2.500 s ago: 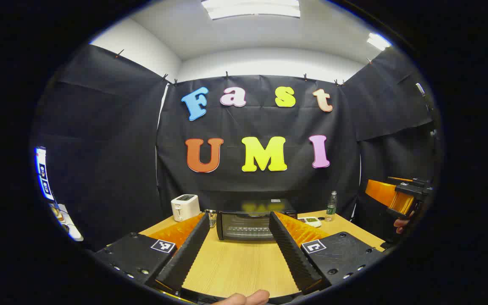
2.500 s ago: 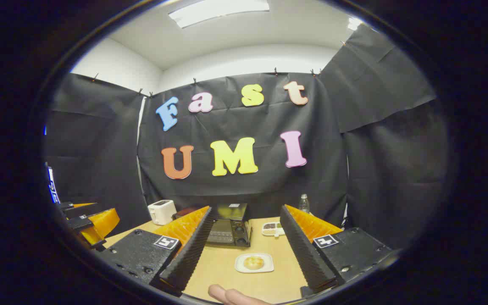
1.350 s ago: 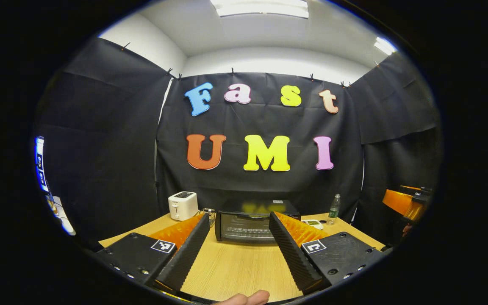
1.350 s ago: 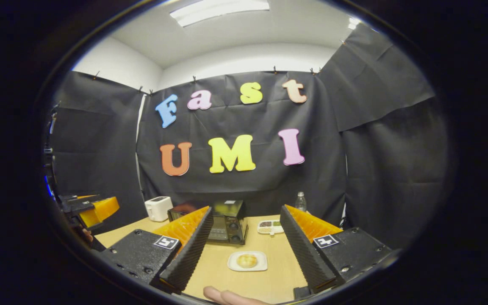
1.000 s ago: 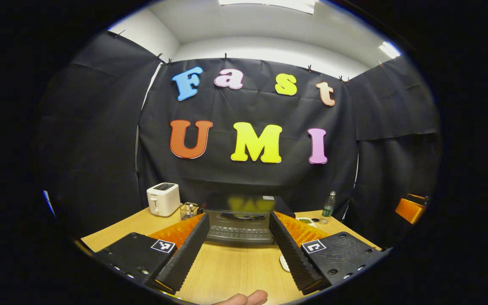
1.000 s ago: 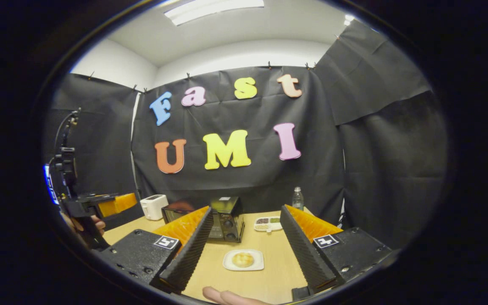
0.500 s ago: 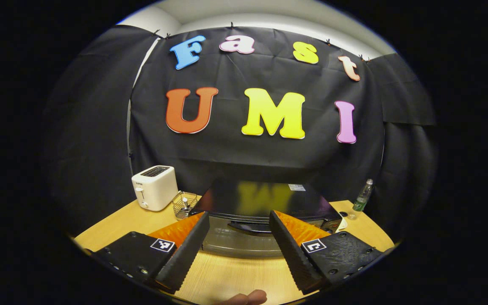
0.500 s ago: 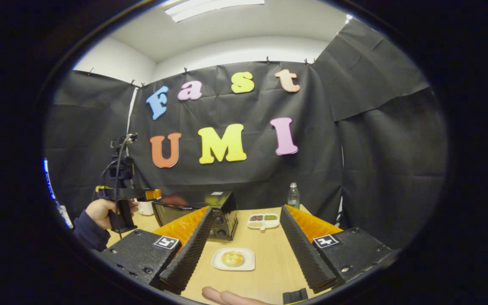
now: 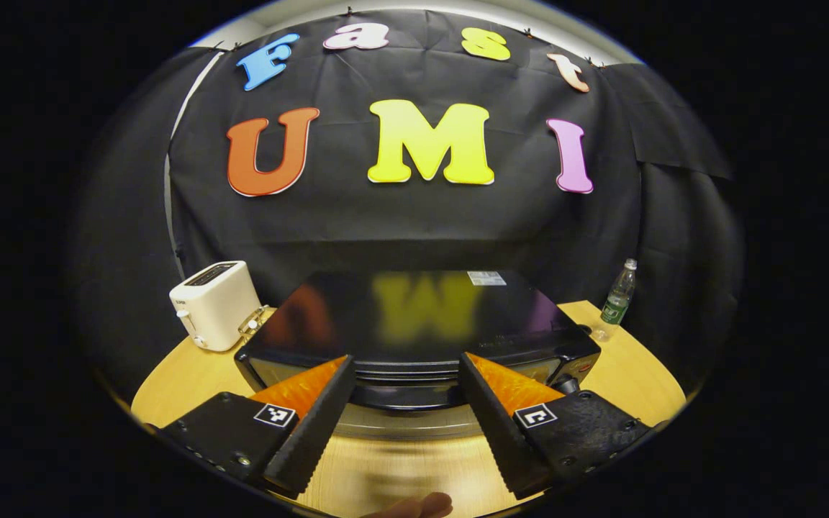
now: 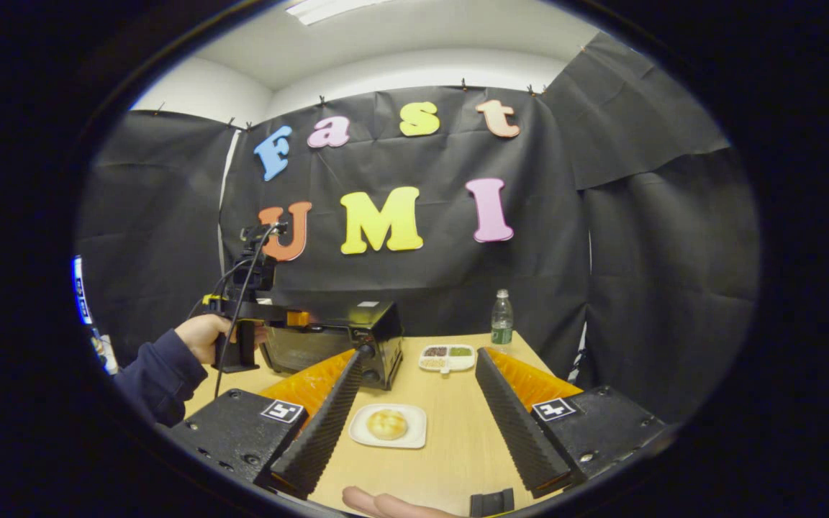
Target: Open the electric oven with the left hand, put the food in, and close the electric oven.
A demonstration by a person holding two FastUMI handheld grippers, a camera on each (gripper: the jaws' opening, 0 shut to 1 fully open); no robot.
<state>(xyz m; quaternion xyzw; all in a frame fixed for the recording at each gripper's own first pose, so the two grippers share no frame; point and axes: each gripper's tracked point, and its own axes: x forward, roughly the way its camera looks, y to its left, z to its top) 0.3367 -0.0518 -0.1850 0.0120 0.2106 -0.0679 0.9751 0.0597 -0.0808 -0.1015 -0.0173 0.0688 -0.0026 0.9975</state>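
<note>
Though boxy, glossy black oven [image 9: 414, 316]

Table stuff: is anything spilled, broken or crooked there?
Nothing stands out. The bun sits on its white plate, the water bottle stands upright, the sectioned dish lies flat, and the oven door is shut. The toaster stands upright too.

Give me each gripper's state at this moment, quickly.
Left gripper: open, holding nothing, fingers either side of the oven's door handle.
Right gripper: open, holding nothing, above the plate with the bun.
</note>
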